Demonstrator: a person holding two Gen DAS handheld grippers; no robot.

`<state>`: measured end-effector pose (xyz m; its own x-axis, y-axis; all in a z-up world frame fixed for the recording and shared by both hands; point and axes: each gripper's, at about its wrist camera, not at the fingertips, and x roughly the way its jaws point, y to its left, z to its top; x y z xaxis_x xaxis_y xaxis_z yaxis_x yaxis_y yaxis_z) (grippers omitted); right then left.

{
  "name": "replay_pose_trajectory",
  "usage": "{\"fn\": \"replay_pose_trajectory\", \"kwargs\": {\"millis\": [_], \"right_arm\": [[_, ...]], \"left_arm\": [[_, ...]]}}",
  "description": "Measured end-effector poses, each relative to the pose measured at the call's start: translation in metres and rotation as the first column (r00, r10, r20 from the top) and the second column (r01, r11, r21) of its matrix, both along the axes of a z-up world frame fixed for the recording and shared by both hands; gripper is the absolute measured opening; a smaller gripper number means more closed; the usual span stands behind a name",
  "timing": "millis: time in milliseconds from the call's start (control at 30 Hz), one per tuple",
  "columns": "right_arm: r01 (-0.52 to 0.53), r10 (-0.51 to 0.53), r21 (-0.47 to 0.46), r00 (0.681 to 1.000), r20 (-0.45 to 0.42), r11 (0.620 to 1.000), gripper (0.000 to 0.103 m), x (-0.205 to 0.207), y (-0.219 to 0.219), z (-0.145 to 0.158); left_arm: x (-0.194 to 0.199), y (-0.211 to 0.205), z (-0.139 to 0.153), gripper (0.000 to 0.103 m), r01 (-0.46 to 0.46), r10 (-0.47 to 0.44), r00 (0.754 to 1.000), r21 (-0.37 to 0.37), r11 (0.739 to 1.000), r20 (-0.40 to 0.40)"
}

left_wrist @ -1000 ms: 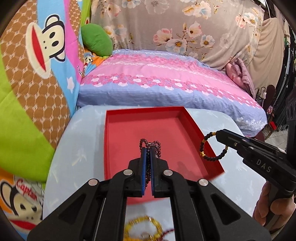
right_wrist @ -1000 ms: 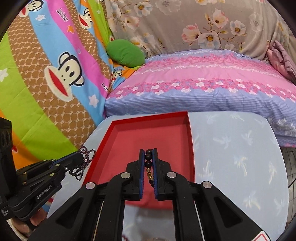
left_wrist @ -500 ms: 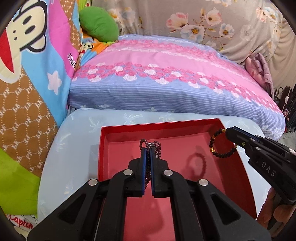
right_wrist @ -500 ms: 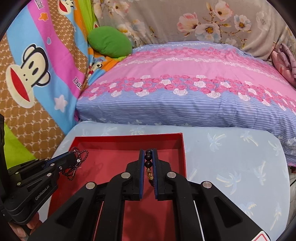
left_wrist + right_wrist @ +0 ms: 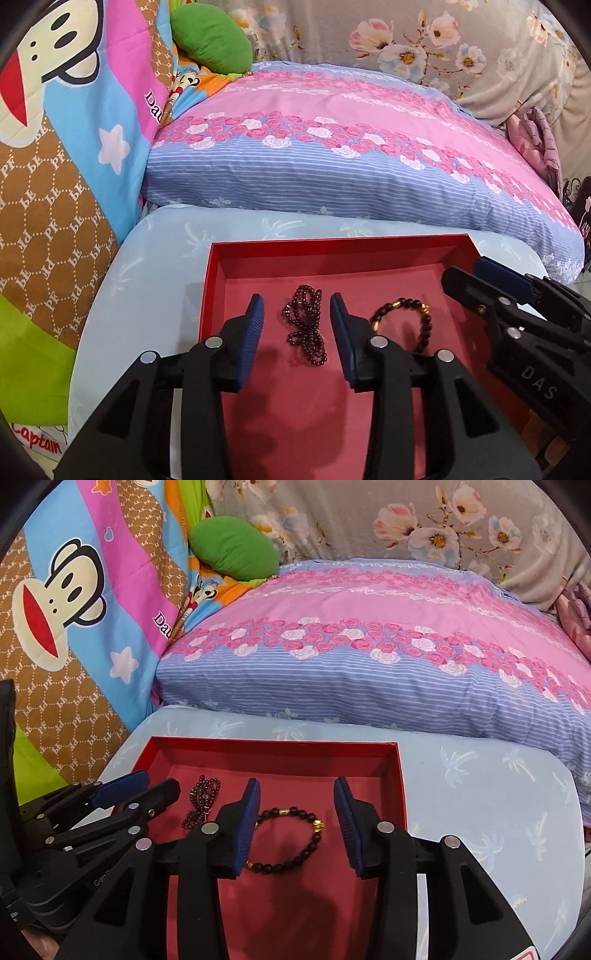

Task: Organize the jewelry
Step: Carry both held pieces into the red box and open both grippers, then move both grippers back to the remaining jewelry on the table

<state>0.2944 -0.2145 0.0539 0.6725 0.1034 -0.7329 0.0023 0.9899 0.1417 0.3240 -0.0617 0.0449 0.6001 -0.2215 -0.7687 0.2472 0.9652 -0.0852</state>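
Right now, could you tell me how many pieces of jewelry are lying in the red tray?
2: a dark red bead strand left, a black-and-gold bracelet right, both on the red tray floor.

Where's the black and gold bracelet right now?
The black and gold bracelet lies flat in the red box, below the opening right gripper, right of the dark red bead strand.

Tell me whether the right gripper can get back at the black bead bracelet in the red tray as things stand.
Probably yes: the black bead bracelet lies loose on the red tray floor between the opening jaws of the right gripper, nothing covering it.
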Motion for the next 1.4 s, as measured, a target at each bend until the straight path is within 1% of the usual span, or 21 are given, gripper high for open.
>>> {"fn": "replay_pose_trajectory", "kwargs": {"millis": [200, 233, 300, 367, 467, 567, 733, 867, 1033, 1200, 1300, 1400], "right_arm": [[0.001, -0.001, 0.001, 1.000, 0.020, 1.000, 0.042, -0.016, 0.001, 0.011], [0.001, -0.001, 0.006, 1.000, 0.025, 1.000, 0.042, -0.022, 0.002, 0.013], [0.000, 0.000, 0.011, 0.999, 0.033, 1.000, 0.043, -0.032, 0.002, 0.018], [-0.002, 0.001, 0.011, 0.999, 0.046, 1.000, 0.044, -0.046, 0.005, 0.024], [-0.011, 0.011, -0.004, 0.997, 0.071, 1.000, 0.046, -0.071, 0.012, 0.032], [-0.021, 0.024, -0.032, 0.996, 0.088, 0.999, 0.047, -0.098, 0.021, 0.039], [-0.031, 0.033, -0.021, 0.996, 0.082, 0.999, 0.049, -0.144, 0.031, 0.042], [-0.031, 0.032, -0.010, 0.998, 0.062, 0.999, 0.050, -0.180, 0.036, 0.037], [-0.015, 0.014, 0.007, 1.000, 0.024, 1.000, 0.050, -0.216, 0.035, 0.023], [0.007, -0.007, 0.020, 1.000, -0.007, 1.000, 0.050, -0.244, 0.029, 0.009], [0.019, -0.019, 0.006, 0.999, -0.029, 1.000, 0.050, -0.260, 0.028, -0.002], [0.030, -0.029, 0.012, 0.998, -0.060, 0.999, 0.050, -0.273, 0.026, -0.014]], "left_arm": [[-0.012, 0.004, 0.007, 0.037, -0.003, 0.003, 1.000, -0.004, 1.000, 0.011], [-0.015, 0.006, 0.009, 0.037, -0.003, 0.003, 1.000, -0.009, 1.000, 0.015], [-0.025, 0.010, 0.015, 0.043, -0.003, 0.004, 1.000, -0.018, 1.000, 0.028], [-0.038, 0.014, 0.022, 0.045, -0.001, 0.003, 0.999, -0.031, 1.000, 0.040], [-0.058, 0.020, 0.029, 0.045, 0.002, 0.000, 0.999, -0.041, 0.999, 0.052], [-0.082, 0.025, 0.034, 0.045, 0.003, -0.001, 0.998, -0.035, 0.999, 0.067], [-0.122, 0.035, 0.039, 0.045, -0.001, 0.003, 0.998, -0.035, 0.999, 0.070], [-0.151, 0.045, 0.038, 0.045, -0.008, 0.011, 0.998, -0.045, 0.999, 0.065], [-0.184, 0.058, 0.028, 0.046, -0.023, 0.025, 0.999, -0.057, 0.998, 0.035], [-0.219, 0.073, 0.011, 0.049, -0.051, 0.052, 0.998, -0.022, 0.998, 0.027], [-0.237, 0.082, -0.001, 0.050, -0.056, 0.056, 0.998, -0.013, 0.998, 0.001], [-0.253, 0.091, -0.014, 0.050, -0.060, 0.060, 0.998, -0.001, 0.998, -0.023]]}}
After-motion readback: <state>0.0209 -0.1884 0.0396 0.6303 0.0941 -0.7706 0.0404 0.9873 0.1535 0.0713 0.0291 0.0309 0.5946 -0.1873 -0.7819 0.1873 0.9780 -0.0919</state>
